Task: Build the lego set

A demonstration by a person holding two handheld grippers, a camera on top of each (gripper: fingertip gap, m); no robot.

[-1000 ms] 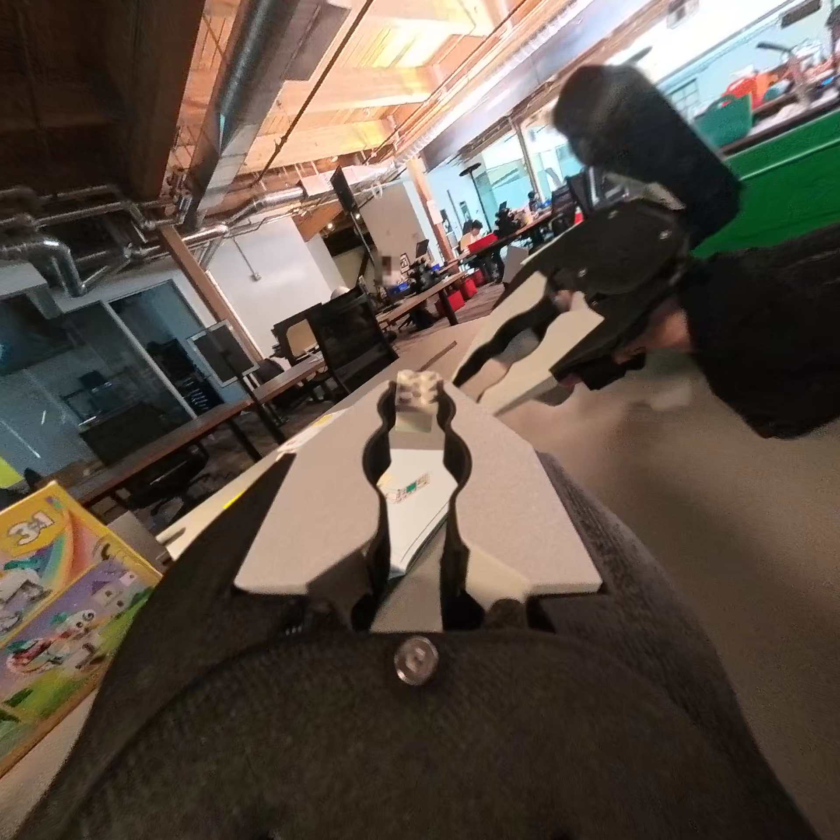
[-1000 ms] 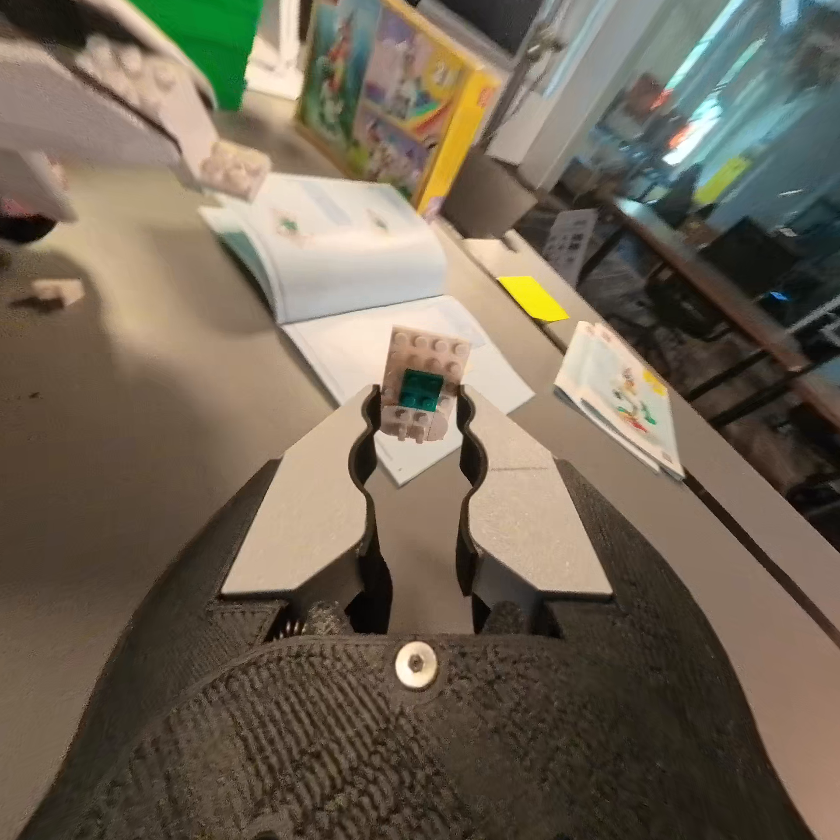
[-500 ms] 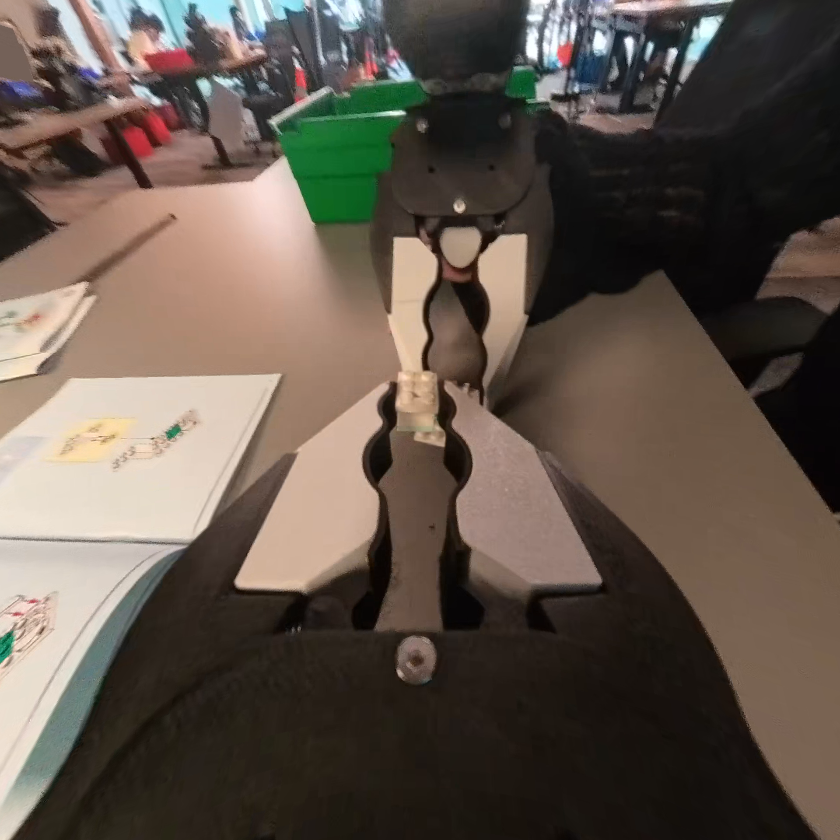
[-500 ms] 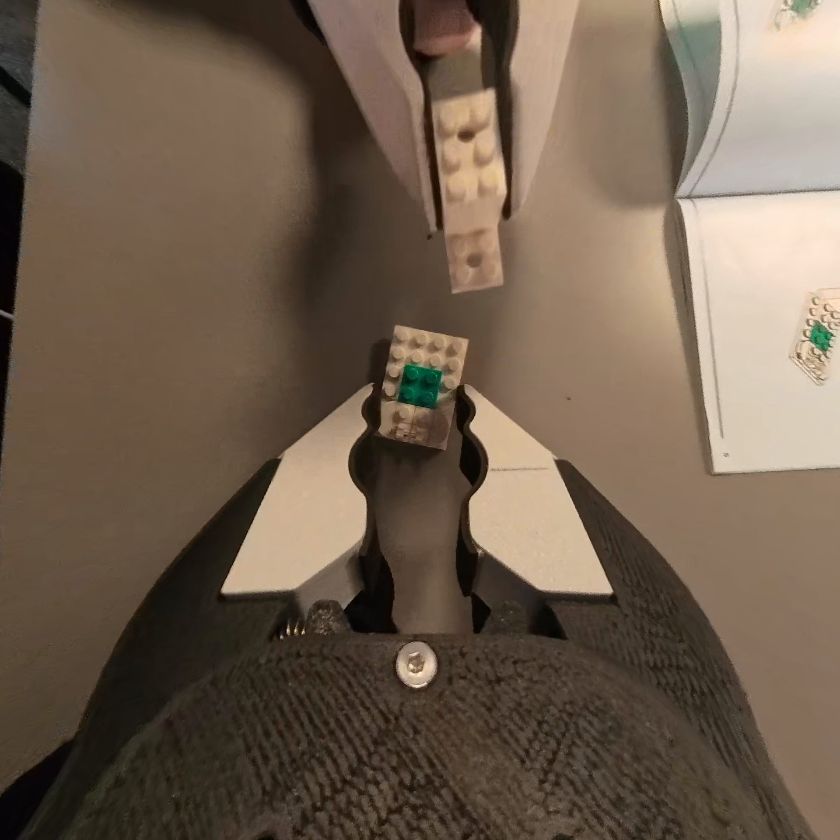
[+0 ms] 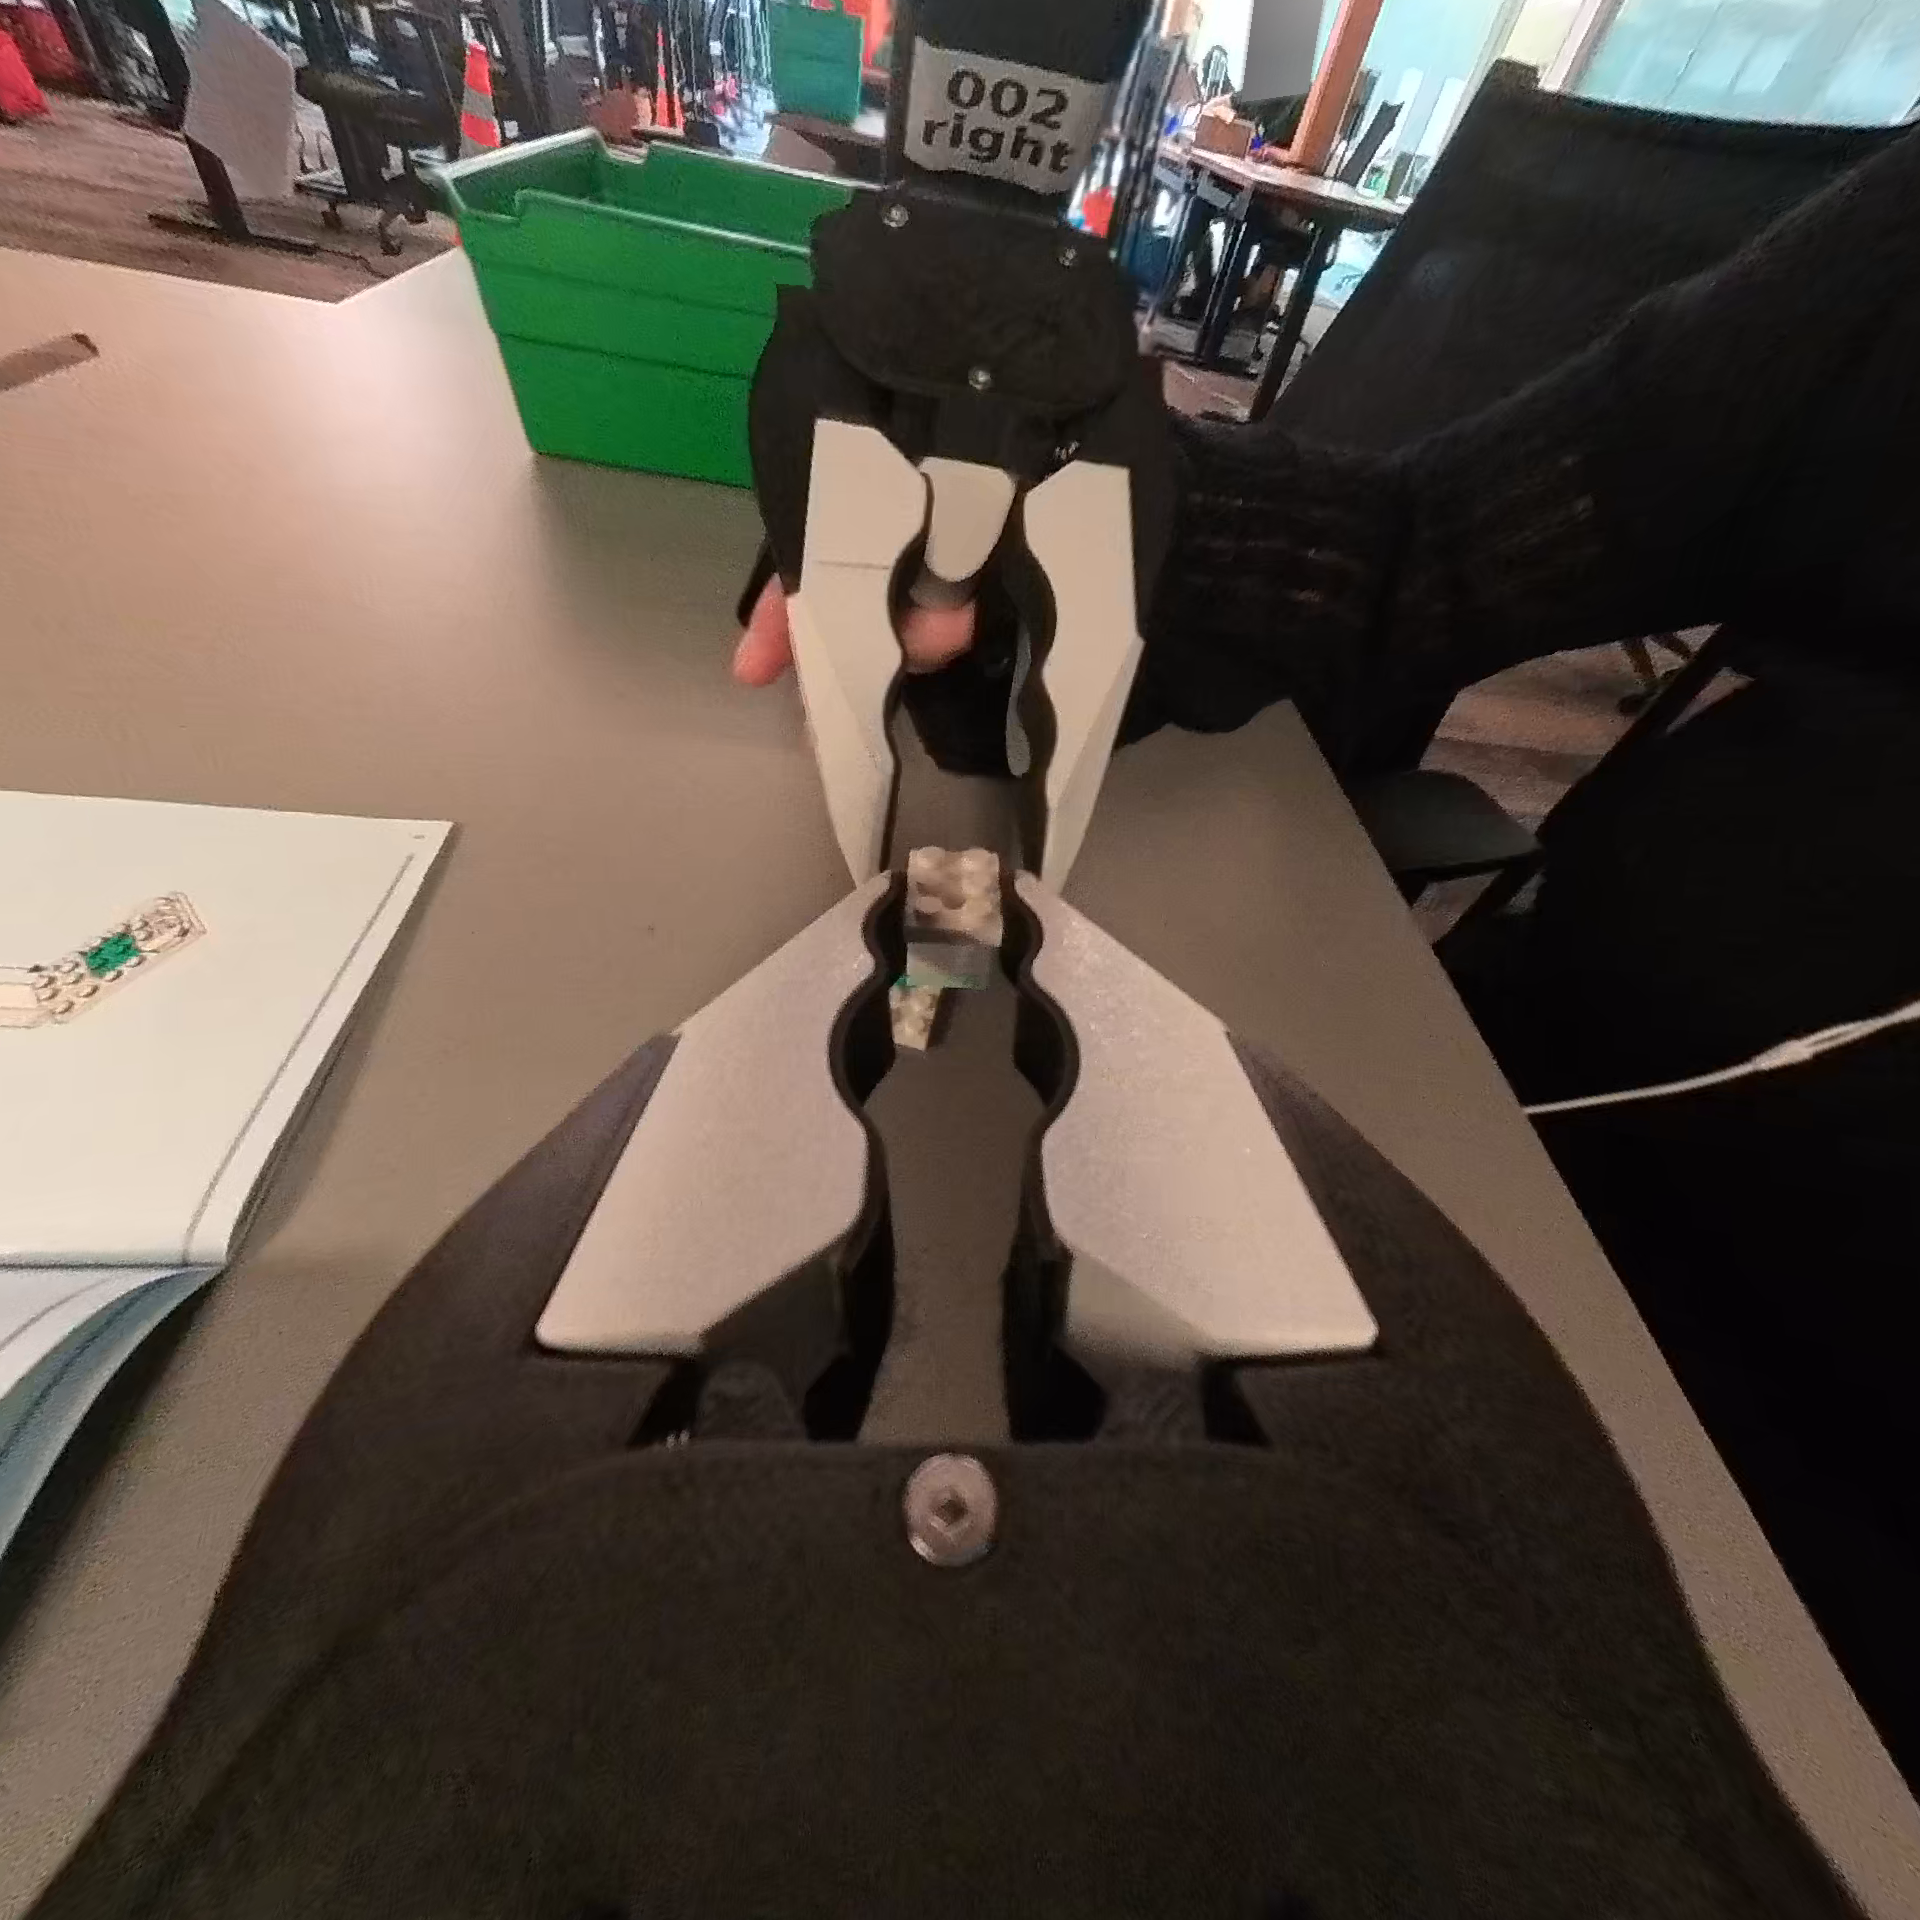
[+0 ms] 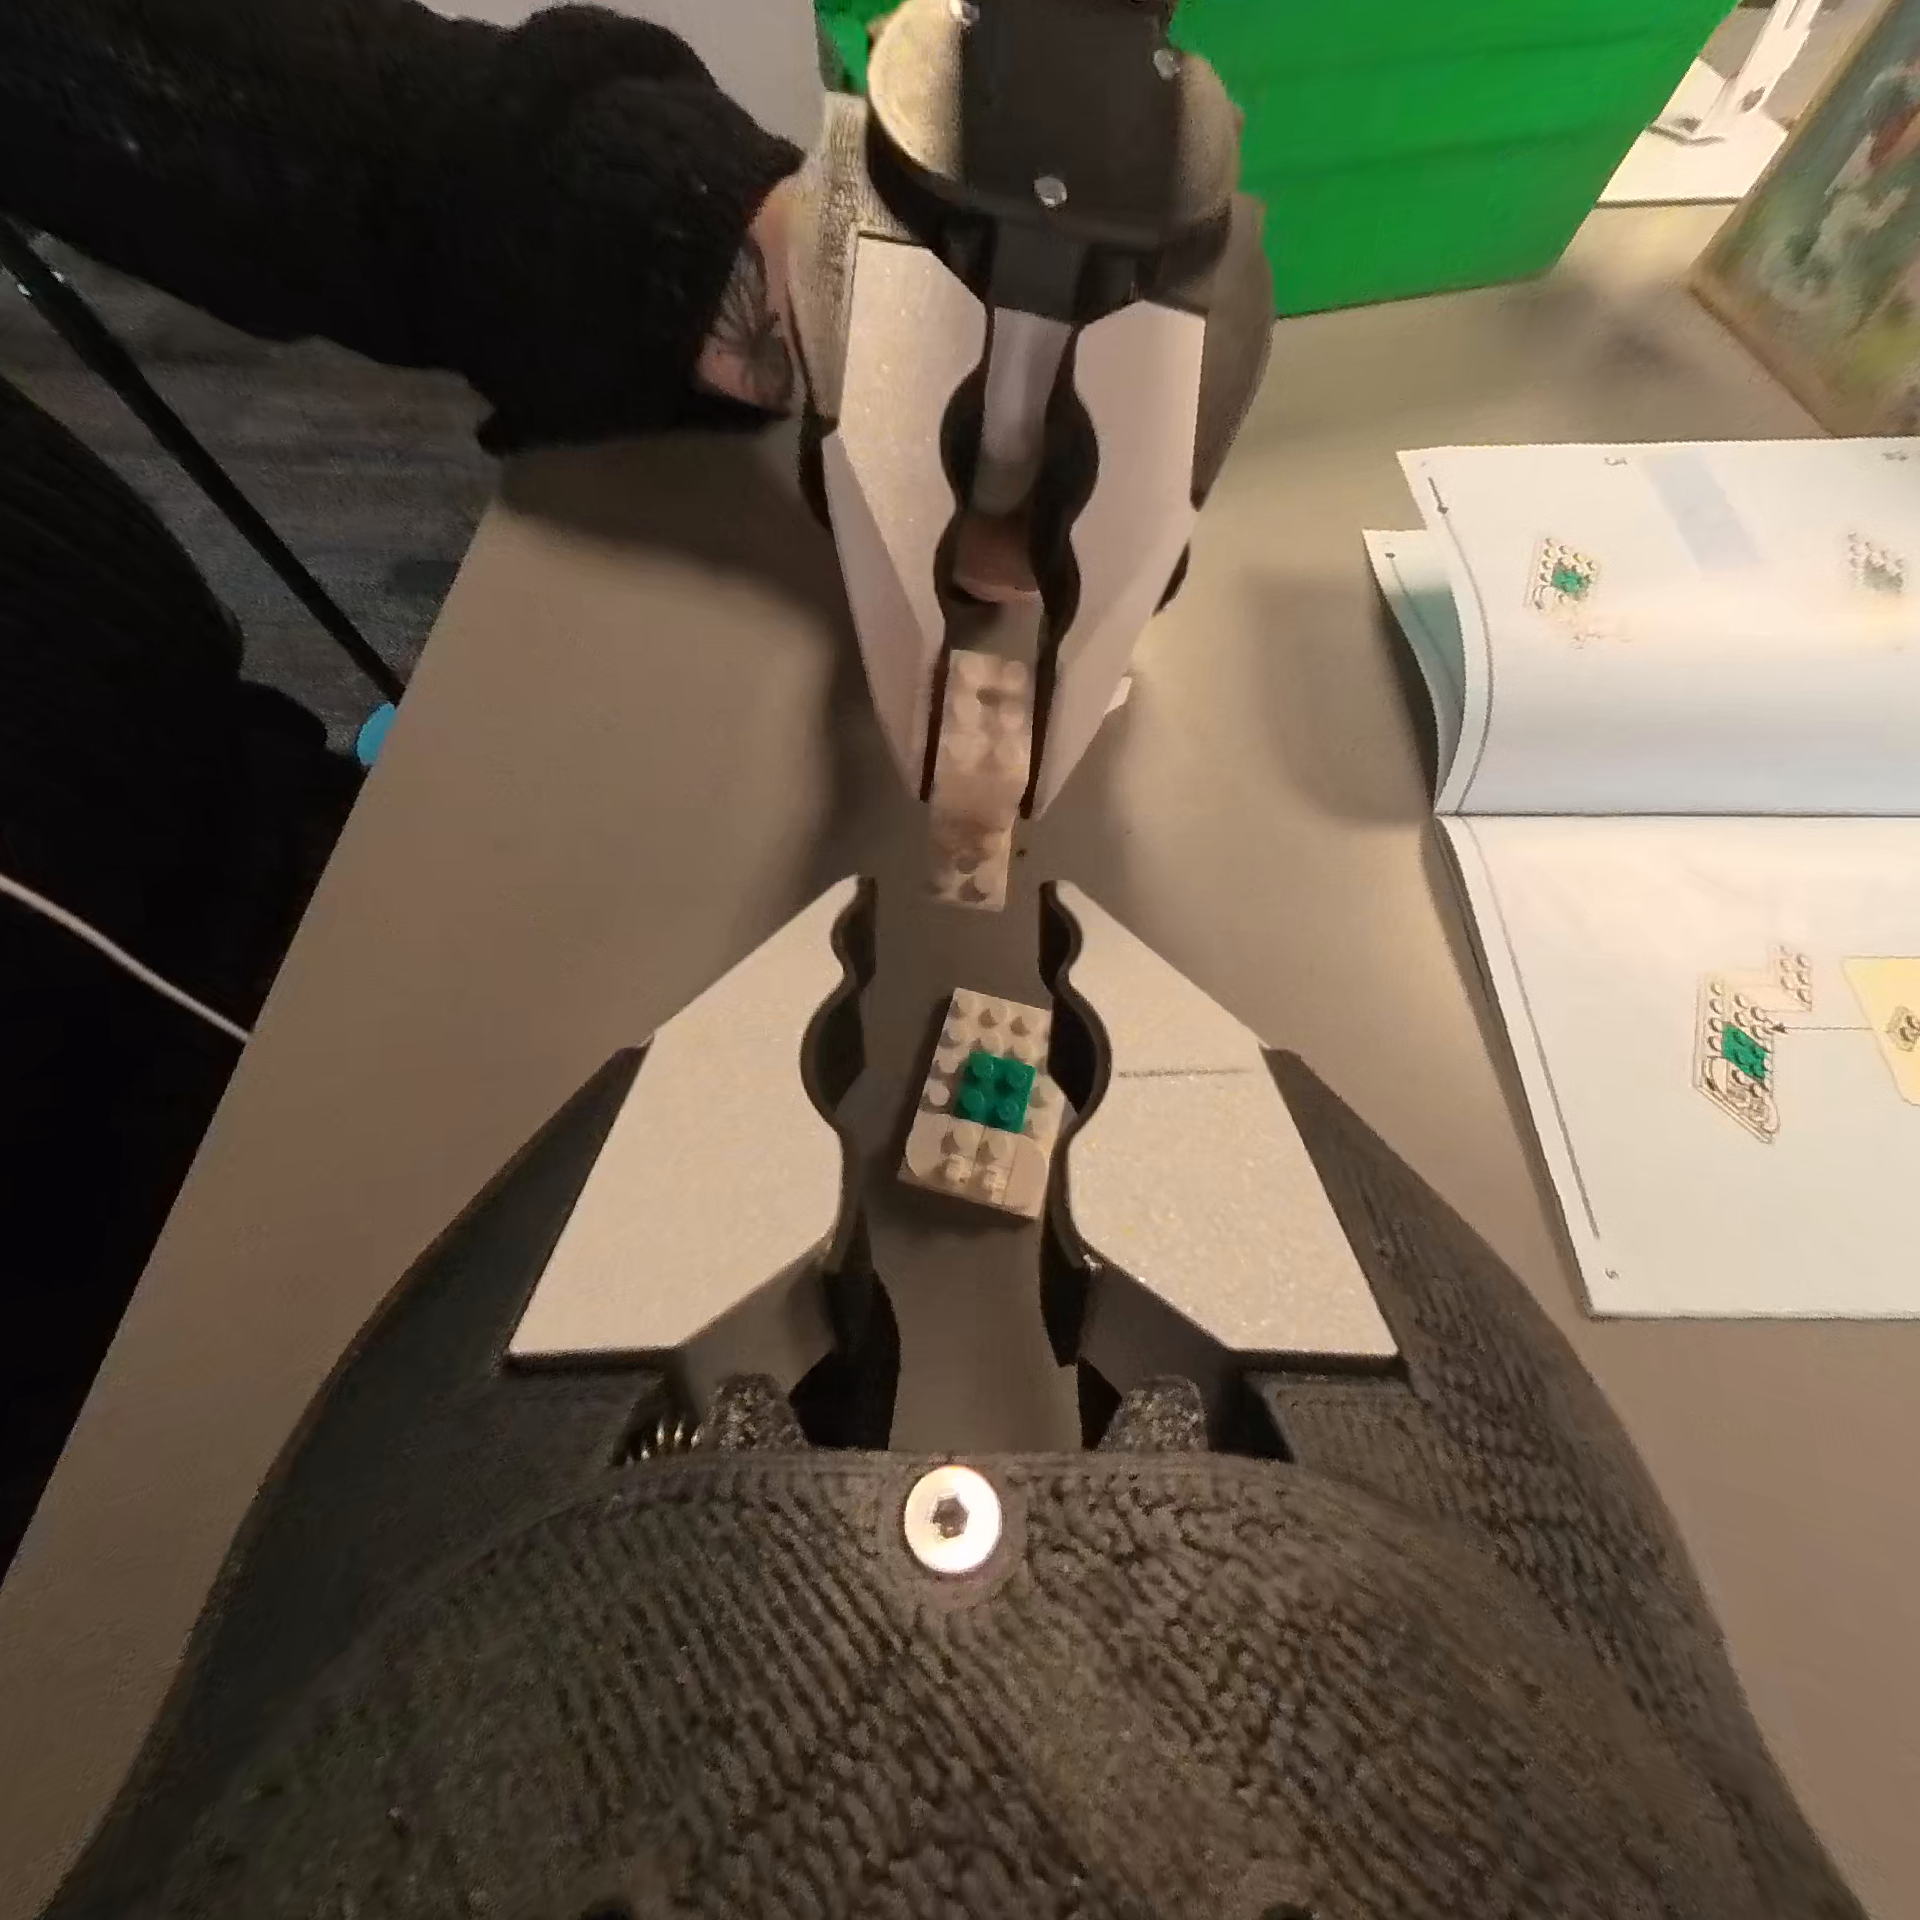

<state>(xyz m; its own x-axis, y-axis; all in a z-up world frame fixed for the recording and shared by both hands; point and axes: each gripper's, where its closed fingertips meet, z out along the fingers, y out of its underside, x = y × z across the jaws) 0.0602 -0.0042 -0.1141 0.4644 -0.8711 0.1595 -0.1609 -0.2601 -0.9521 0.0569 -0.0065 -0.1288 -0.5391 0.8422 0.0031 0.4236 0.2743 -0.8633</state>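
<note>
My left gripper (image 5: 954, 888) is shut on a long white brick (image 5: 951, 883), which sticks out past its tips. In the right wrist view the left gripper (image 6: 982, 805) comes in from the top, and the white brick (image 6: 971, 790) reaches between my right fingertips. My right gripper (image 6: 956, 894) is open. A white plate assembly with a green plate on top (image 6: 982, 1101) lies between its fingers, with a gap on its left side. In the left wrist view the right gripper (image 5: 961, 831) faces mine tip to tip, and the assembly (image 5: 935, 982) shows just under the brick.
An open instruction booklet (image 6: 1662, 883) lies on the grey table (image 6: 623, 831), and it also shows in the left wrist view (image 5: 208, 987). A green bin (image 5: 623, 312) stands behind the grippers. The set's box (image 6: 1829, 208) is at the far right. The table edge (image 5: 1403, 935) and black sleeves are close by. Both grippers' tips are close together, under 4 cm apart.
My right gripper has opened, and the assembly now sits deeper between its fingers instead of at the tips. The two grippers have closed in until tip to tip.
</note>
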